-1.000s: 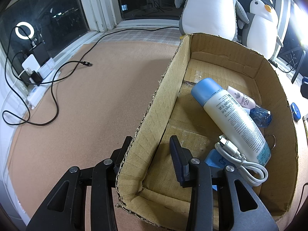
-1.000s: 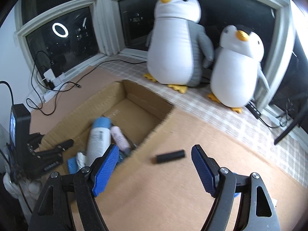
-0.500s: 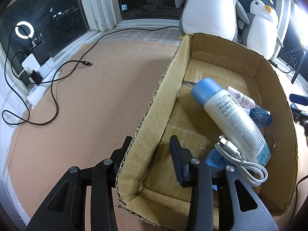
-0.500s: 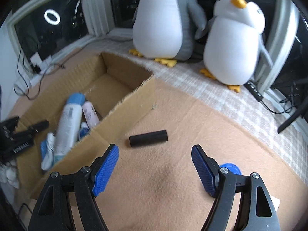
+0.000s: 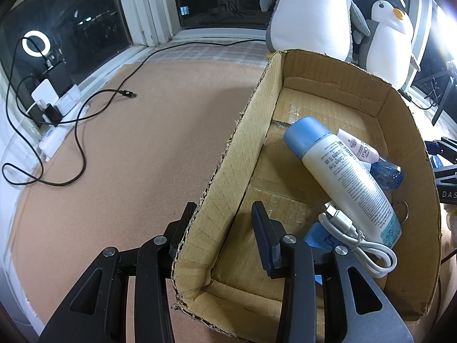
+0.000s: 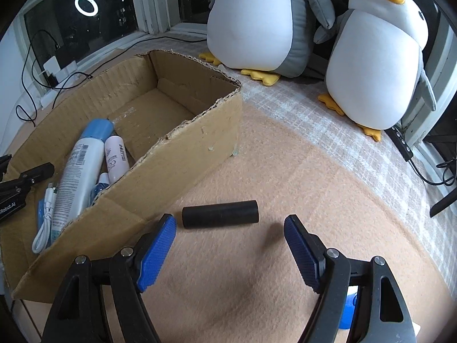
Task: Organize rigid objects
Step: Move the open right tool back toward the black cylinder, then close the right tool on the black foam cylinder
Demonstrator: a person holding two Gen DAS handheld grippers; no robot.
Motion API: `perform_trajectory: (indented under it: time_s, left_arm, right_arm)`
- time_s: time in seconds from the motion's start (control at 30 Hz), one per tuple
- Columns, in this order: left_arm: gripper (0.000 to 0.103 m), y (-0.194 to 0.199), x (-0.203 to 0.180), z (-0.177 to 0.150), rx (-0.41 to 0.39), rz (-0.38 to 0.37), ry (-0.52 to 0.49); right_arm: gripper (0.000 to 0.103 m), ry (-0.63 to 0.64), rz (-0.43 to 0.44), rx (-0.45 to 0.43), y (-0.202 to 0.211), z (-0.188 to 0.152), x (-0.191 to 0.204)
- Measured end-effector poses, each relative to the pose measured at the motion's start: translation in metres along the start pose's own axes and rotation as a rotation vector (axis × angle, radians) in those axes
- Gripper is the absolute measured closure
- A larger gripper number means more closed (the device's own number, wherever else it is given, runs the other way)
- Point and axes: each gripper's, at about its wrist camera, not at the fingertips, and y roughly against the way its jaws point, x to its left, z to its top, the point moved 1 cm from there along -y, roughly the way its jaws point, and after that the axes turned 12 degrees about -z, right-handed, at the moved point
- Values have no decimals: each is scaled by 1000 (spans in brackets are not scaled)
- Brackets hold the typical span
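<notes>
A cardboard box (image 5: 228,165) (image 6: 182,140) lies on the tan mat. In it are a white bottle with a blue cap (image 5: 342,177) (image 6: 80,168), a small pink tube (image 5: 357,148) (image 6: 115,157), a small blue bottle (image 5: 388,171), a white cable (image 5: 357,240) (image 6: 45,217) and a blue flat item (image 5: 317,237). My left gripper (image 5: 222,217) straddles the box's near left wall, one finger outside, one inside, with a gap to the wall. A black cylinder (image 6: 220,214) lies on the mat outside the box. My right gripper (image 6: 228,228) is open just short of it.
Two plush penguins (image 6: 257,20) (image 6: 377,54) stand at the back by the window. A black cable (image 5: 85,114) and chargers (image 5: 48,103) lie at the left on the mat. A blue round item (image 6: 347,311) lies under the right gripper's right finger.
My right gripper has moved forward and down toward the black cylinder, which now lies between and just beyond the open fingertips. The left gripper and the box have not moved.
</notes>
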Motion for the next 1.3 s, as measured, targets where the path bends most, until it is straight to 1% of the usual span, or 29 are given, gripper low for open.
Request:
perform_trajectory:
  time_s: [0.43,0.5,0.7,1.13,1.3]
  left_arm:
    - [65,0,-1,0,-1,0,1]
    - [65,0,-1,0,-1,-1,2]
    - [65,-1,0,0,-1,-1,2]
    - [65,0,-1,0,-2,0,2]
    - [65,0,-1,0,-2,0,1]
  right_arm:
    - [29,1,12,-12,-7,5,-1]
    - [39,0,9,-14,-7,6,-1]
    - [55,-7,10,-14,-6,7,-3]
    - [55,-7,-9,-21,1,-1,-2]
    - [55,-15,-8,-37,15,-5,-5]
